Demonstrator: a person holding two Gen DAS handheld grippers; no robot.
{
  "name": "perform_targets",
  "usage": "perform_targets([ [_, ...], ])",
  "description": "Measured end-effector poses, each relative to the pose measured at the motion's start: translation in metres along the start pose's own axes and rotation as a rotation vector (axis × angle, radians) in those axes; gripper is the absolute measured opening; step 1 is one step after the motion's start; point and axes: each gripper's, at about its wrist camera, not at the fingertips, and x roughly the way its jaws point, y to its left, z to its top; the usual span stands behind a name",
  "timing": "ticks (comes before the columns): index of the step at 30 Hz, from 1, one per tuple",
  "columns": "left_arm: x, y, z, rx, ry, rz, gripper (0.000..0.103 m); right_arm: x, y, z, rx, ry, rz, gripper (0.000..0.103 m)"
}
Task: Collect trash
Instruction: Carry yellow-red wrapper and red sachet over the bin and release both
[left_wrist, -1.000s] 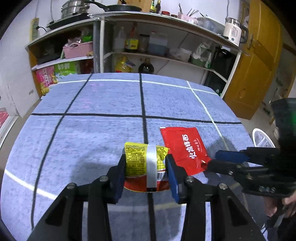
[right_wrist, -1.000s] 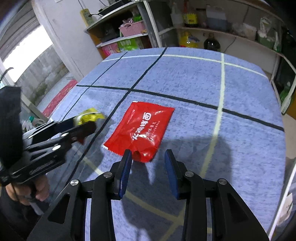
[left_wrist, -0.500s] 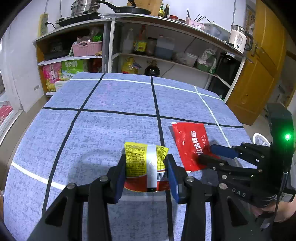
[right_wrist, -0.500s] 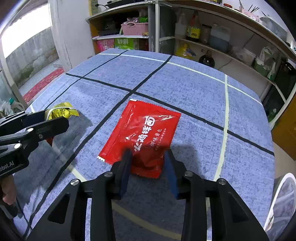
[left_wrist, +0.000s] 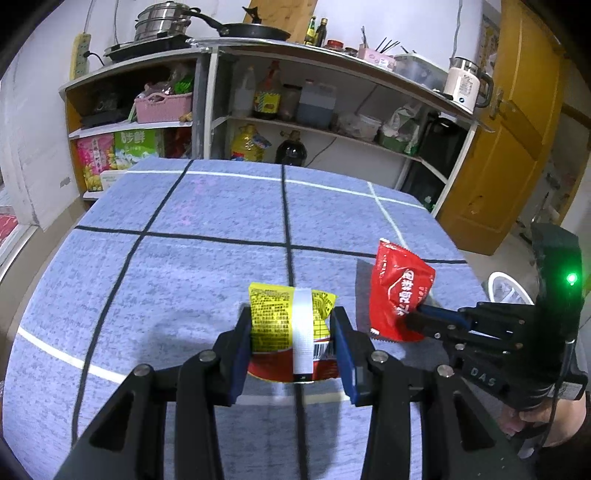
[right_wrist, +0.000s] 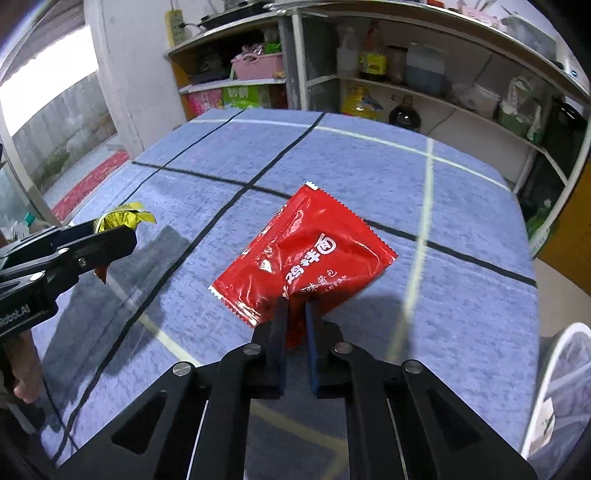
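My left gripper (left_wrist: 291, 332) is shut on a yellow and red snack packet (left_wrist: 290, 325) with a white strip, held just above the blue table. The packet also shows in the right wrist view (right_wrist: 122, 219), in the left gripper (right_wrist: 110, 240). My right gripper (right_wrist: 295, 317) is shut on the near edge of a red sauce packet (right_wrist: 306, 258) and holds it lifted and tilted off the table. From the left wrist view the red packet (left_wrist: 399, 291) hangs from the right gripper (left_wrist: 417, 319) at the right.
The blue table (left_wrist: 203, 258) has black and white grid lines. A white mesh bin (right_wrist: 561, 398) stands on the floor off the table's right edge, also in the left wrist view (left_wrist: 506, 291). Kitchen shelves (left_wrist: 314, 122) stand behind the table, a yellow door (left_wrist: 509, 140) to the right.
My right gripper has closed on the red sauce packet and lifted it off the table. My left gripper keeps its hold on the yellow packet and has risen slightly.
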Motion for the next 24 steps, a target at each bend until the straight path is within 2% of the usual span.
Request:
perform_targets([
  [9, 0.005, -0.061, 0.003, 0.059, -0.007, -0.096, 0.043, -0.063, -0.055, -0.024, 0.095, -0.072, -0.057, 0.008],
  [24, 0.027, -0.206, -0.006, 0.22, 0.04, -0.275, 0.043, -0.142, -0.163, -0.089, 0.281, -0.122, -0.196, 0.008],
])
